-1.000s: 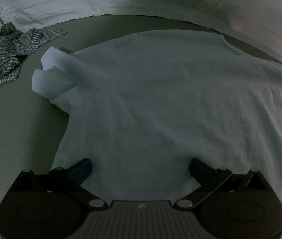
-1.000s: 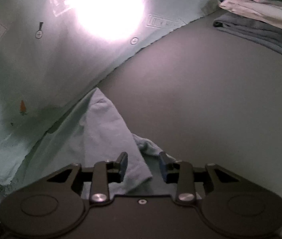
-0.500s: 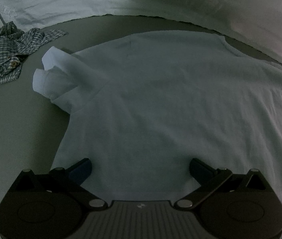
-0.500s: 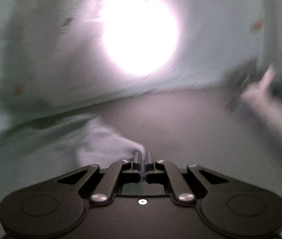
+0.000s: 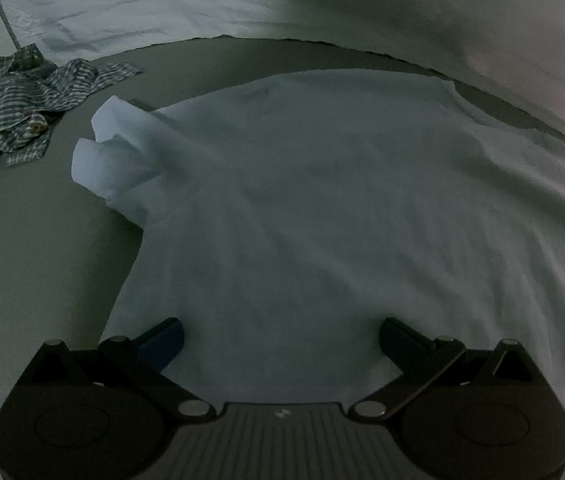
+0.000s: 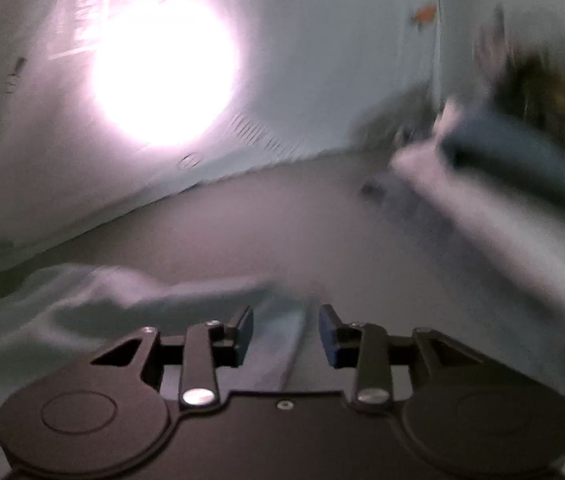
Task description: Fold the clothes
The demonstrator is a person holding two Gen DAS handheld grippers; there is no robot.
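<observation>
Left wrist view: we see our left tool [image 5: 280, 334] spread wide over the near hem of the pale T-shirt [image 5: 322, 200], gripping nothing. The shirt lies flat on the grey surface [image 5: 42, 260], its left sleeve [image 5: 112, 164] crumpled into a raised fold at the shirt's left edge. Bare surface runs along that edge toward us. A checked shirt [image 5: 22, 100] lies bunched at far left, apart from the sleeve. A printed cloth backdrop [image 5: 462, 20] closes the far side, just beyond the collar edge.

In the blurred right wrist view, our right tool [image 6: 285, 330] has just been opening; its pads [image 6: 328, 334] stand apart over a strip of the shirt's edge [image 6: 278, 344] without pressing it. Open surface lies ahead; a blurred stack of clothes [image 6: 502, 184] sits at right.
</observation>
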